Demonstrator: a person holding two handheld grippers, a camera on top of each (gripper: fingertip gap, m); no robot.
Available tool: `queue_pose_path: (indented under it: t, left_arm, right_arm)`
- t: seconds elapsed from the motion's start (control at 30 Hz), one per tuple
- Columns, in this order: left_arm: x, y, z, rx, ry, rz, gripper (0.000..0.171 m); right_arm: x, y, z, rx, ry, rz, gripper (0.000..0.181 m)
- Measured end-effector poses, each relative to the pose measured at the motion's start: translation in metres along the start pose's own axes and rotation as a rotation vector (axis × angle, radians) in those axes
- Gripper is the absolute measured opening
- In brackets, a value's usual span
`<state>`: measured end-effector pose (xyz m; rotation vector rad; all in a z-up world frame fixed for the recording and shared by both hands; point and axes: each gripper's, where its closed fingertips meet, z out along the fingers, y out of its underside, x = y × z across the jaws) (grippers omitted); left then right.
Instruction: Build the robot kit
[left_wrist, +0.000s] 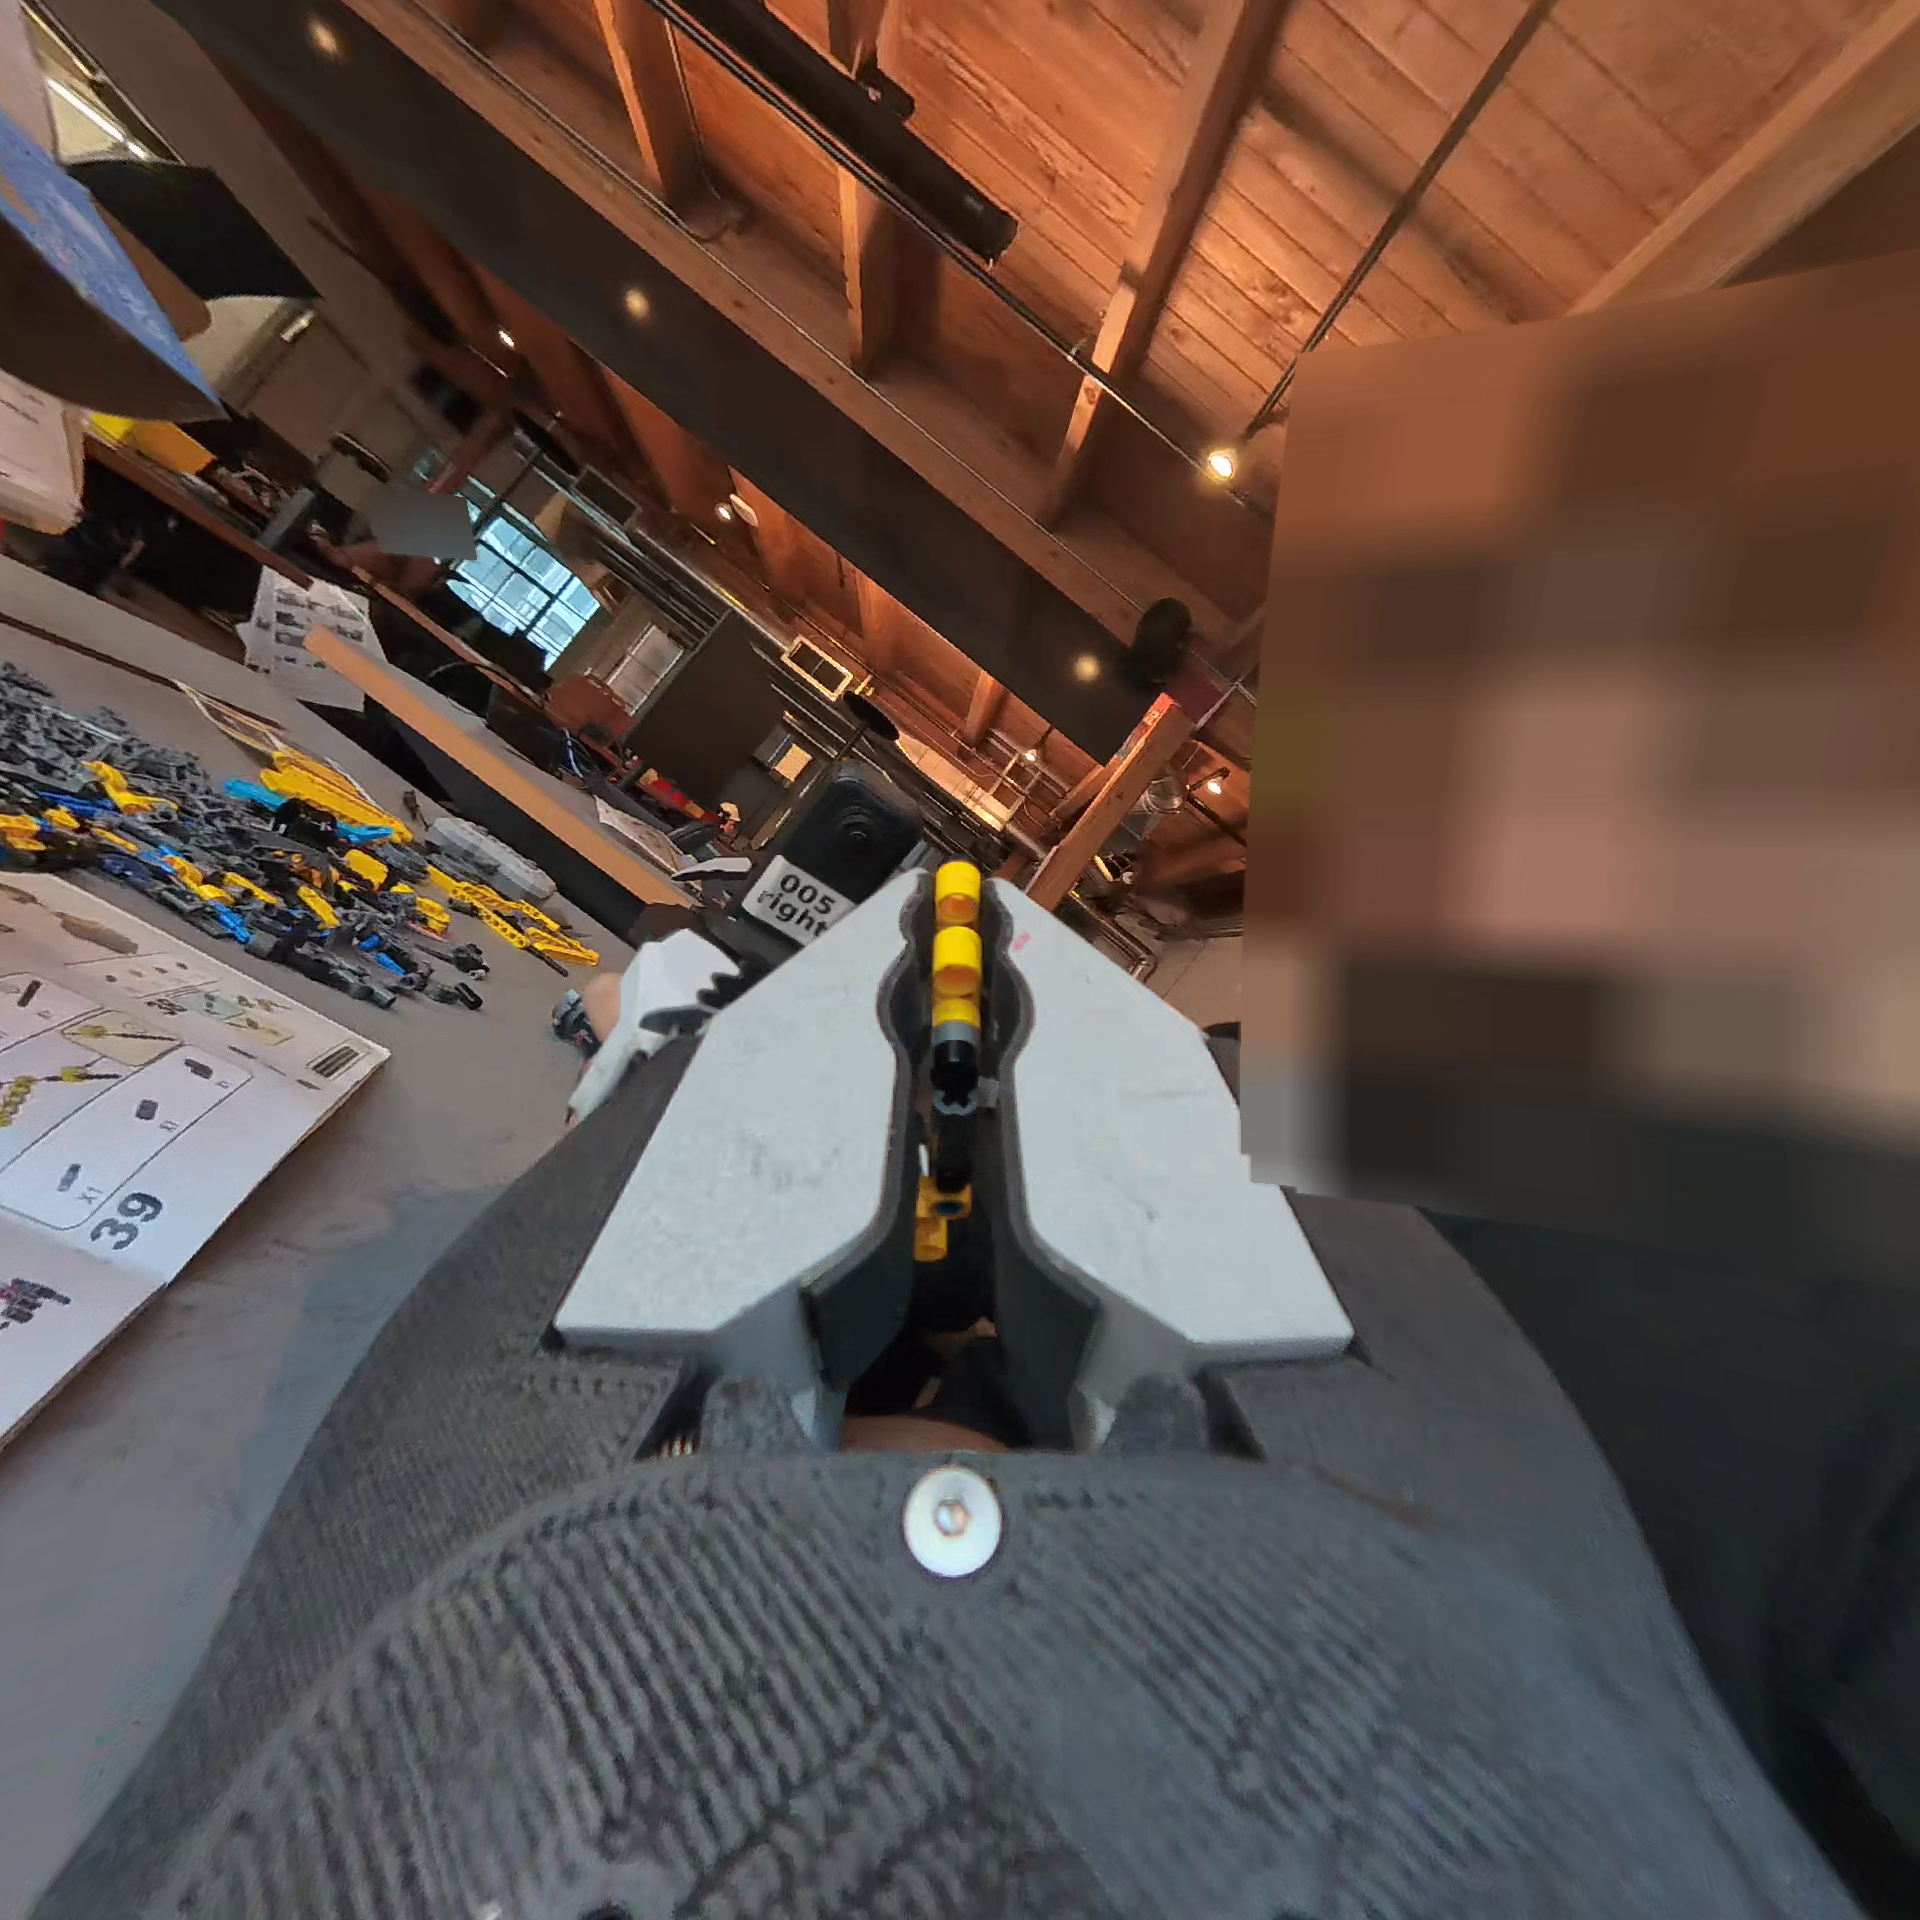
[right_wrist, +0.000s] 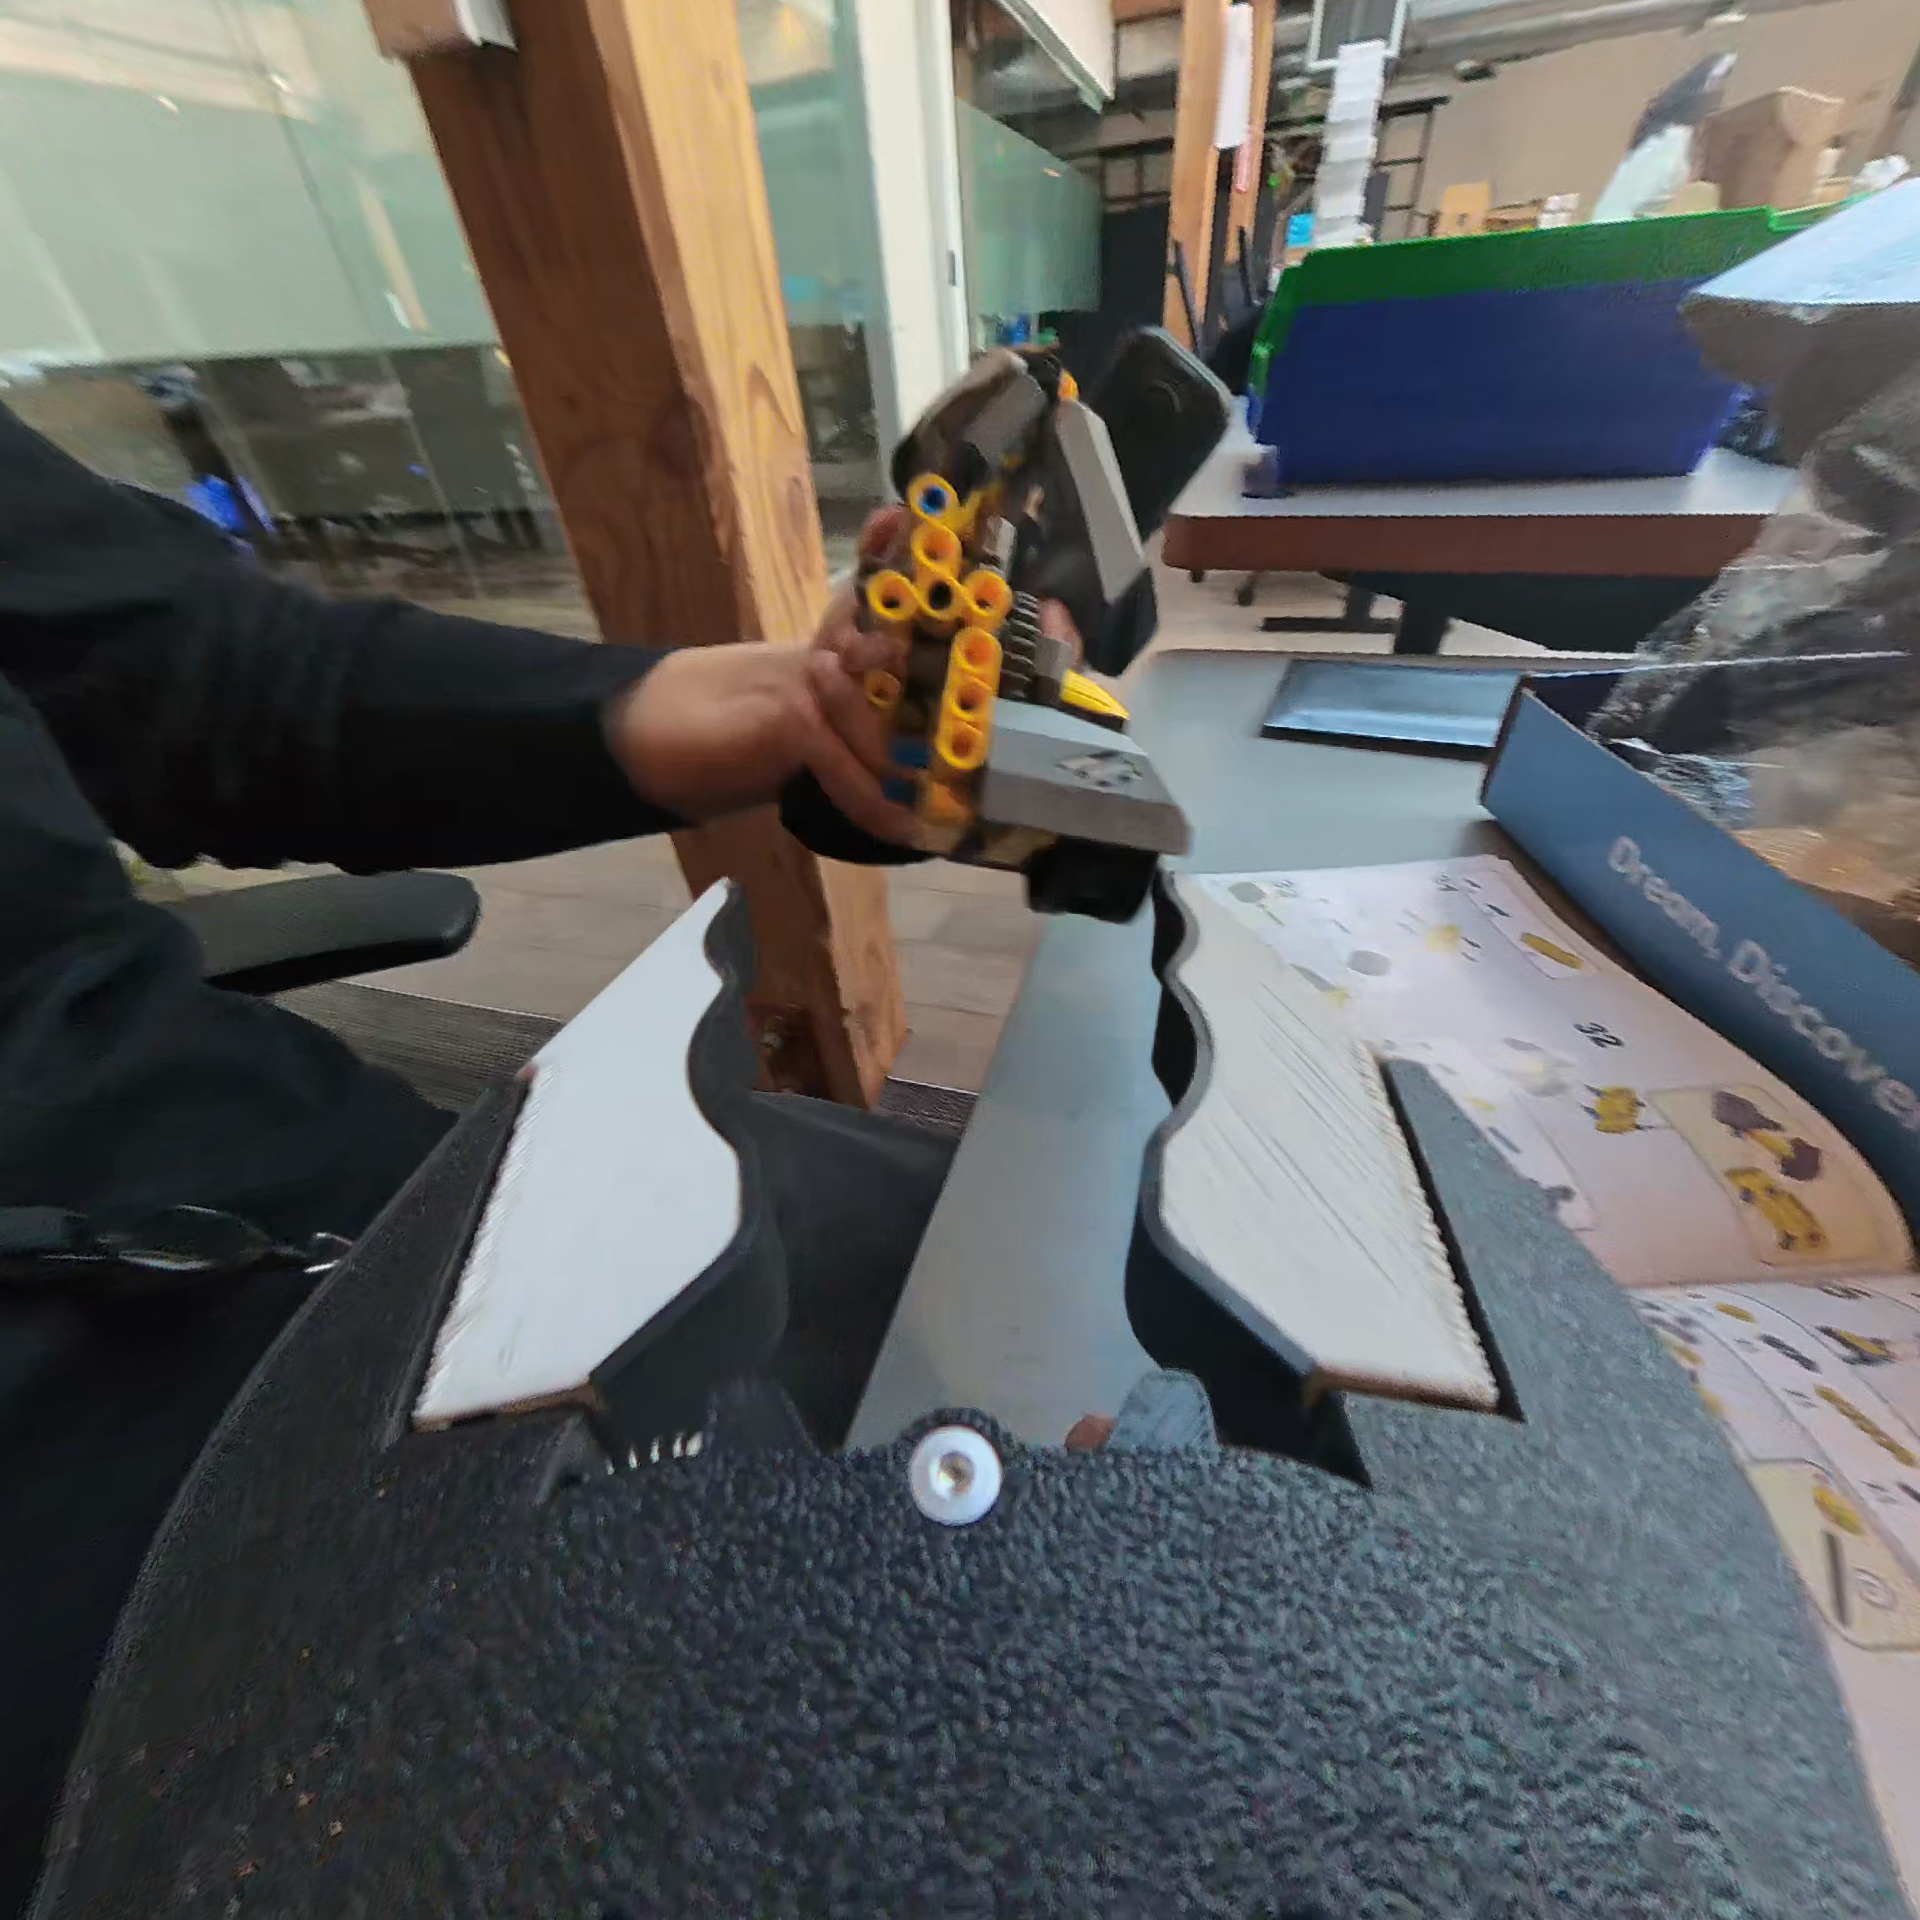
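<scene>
Grey surface (left_wrist: 436, 1195): loose brick parts (left_wrist: 260, 862), instruction booklet (left_wrist: 156, 1091). My left hand-held gripper (left_wrist: 956, 935) is clenched on a yellow-black brick assembly (left_wrist: 956, 966), raised off it. My right hand-held gripper (right_wrist: 940, 904) is released, empty, just beside that assembly.

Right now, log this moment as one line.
left gripper: shut on yellow-black brick assembly | right gripper: open, empty | instruction booklet on table

brick assembly (left_wrist: 954, 997) between left tool's (left_wrist: 956, 883) fingers, loose bricks (left_wrist: 260, 862) and booklet (left_wrist: 145, 1101) leftward on table (left_wrist: 436, 1143)
</scene>
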<state>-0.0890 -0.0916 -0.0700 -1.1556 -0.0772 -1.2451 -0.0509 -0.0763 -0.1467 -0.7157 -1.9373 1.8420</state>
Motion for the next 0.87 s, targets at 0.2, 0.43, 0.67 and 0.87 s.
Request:
queue_pose_path:
  t: [0.2,0.43,0.67,0.87]
  left_arm:
    - [-0.009,0.009,0.017,0.014,0.021,-0.028,0.005]
    - [-0.021,0.010,0.022,0.038,-0.037,-0.016,0.005]
    - [-0.063,0.018,0.011,0.017,-0.324,0.124,0.005]
    - [-0.092,0.025,-0.007,0.008,-0.525,0.188,0.004]
  right_arm:
    - [0.015,0.002,-0.004,0.010,0.051,0.082,0.070]
    - [0.031,0.008,-0.012,-0.033,0.171,0.029,0.039]
    - [0.060,0.039,-0.015,-0.221,0.360,0.005,0.027]
    - [0.082,0.045,-0.031,-0.246,0.487,0.045,0.001]
